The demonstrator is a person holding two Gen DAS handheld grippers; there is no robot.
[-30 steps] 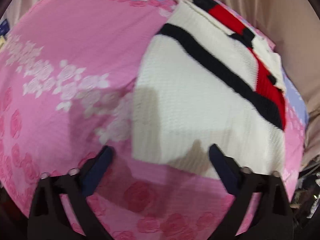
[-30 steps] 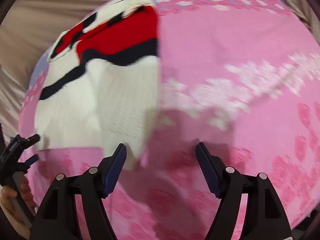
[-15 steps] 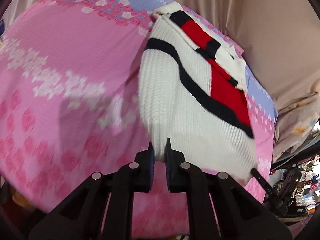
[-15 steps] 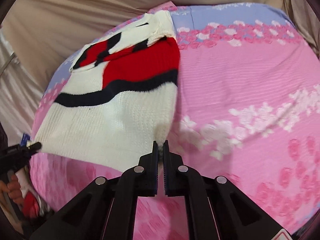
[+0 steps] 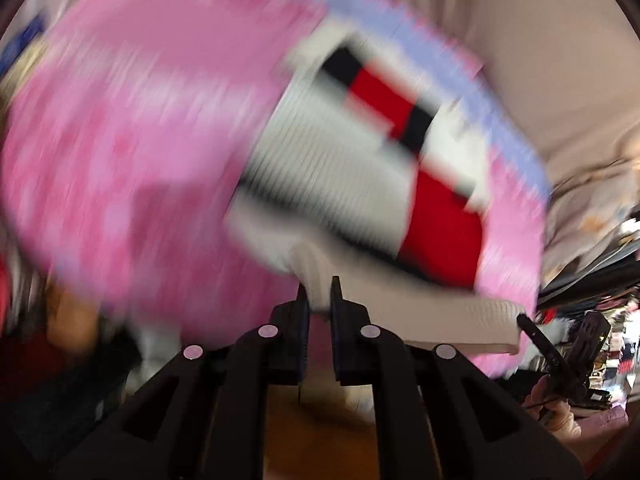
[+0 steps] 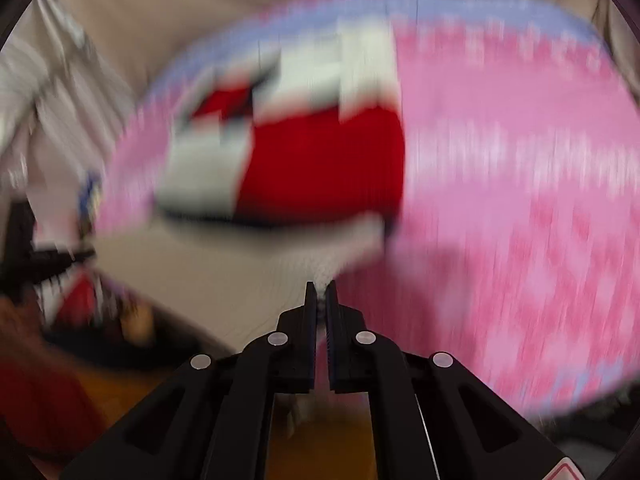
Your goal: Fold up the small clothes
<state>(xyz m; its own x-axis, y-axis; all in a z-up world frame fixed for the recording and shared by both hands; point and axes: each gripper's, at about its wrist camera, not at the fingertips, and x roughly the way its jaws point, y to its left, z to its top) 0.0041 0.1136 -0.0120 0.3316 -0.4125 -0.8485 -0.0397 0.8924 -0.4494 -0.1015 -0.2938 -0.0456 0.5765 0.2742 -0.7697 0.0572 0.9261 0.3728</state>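
A small white knit sweater (image 5: 340, 168) with black stripes and red blocks lies on a pink flowered bedsheet (image 5: 140, 140). Its near hem is lifted off the sheet. My left gripper (image 5: 319, 292) is shut on the hem's left corner. My right gripper (image 6: 321, 294) is shut on the hem's right corner, and the sweater (image 6: 312, 164) stretches away from it. The right gripper also shows at the right edge of the left wrist view (image 5: 536, 332). Both views are heavily motion-blurred.
Beige curtain (image 5: 540, 60) hangs behind the bed. Cluttered goods (image 5: 592, 340) lie at the far right. The bed's near edge is close below both grippers, with orange-brown floor (image 6: 320, 440) beneath.
Both grippers, shut on the hem corners half a second ago, have lifted it and pulled back toward the bed's near edge. One second ago both were open over the hem.
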